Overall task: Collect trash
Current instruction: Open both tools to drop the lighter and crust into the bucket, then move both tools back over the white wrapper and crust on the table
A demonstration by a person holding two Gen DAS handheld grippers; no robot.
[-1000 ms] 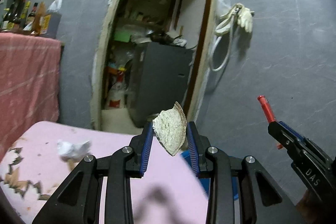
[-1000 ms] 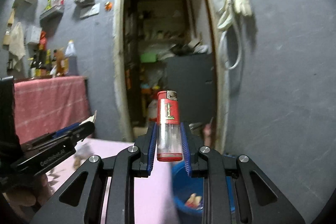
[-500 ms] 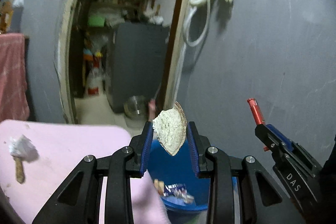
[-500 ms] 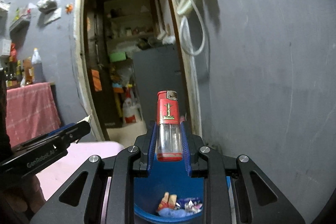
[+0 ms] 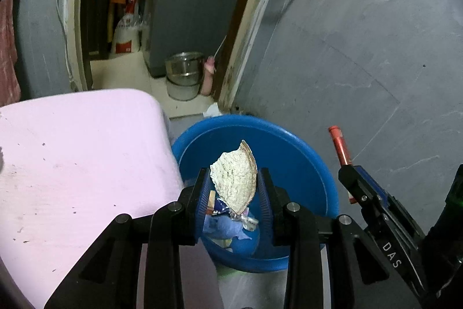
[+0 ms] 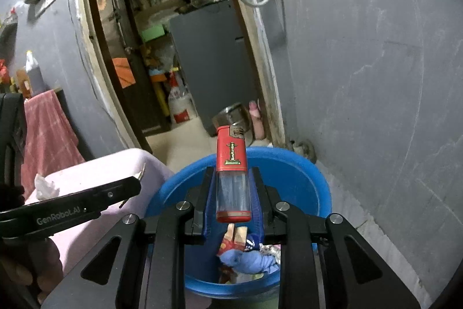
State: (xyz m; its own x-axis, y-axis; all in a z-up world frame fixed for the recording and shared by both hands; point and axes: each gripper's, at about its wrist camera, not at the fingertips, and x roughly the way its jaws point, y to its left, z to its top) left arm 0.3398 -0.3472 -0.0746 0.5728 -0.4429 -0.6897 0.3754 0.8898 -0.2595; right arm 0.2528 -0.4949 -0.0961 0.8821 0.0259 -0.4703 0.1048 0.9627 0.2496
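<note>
LEFT: my left gripper (image 5: pixel 233 187) clamps shell fragment (image 5: pixel 234 181), above blue basin (image 5: pixel 324 181), ready to drop | RIGHT: my right gripper (image 6: pixel 233 194) pinches red lighter (image 6: pixel 233 178) upright over basin | BASIN: right of pink table (image 5: pixel 72 149), holding wrappers

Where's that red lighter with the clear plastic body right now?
The red lighter with the clear plastic body stands upright, pinched in the right tongs, over the round blue plastic tub of trash beside the pink table.
</note>
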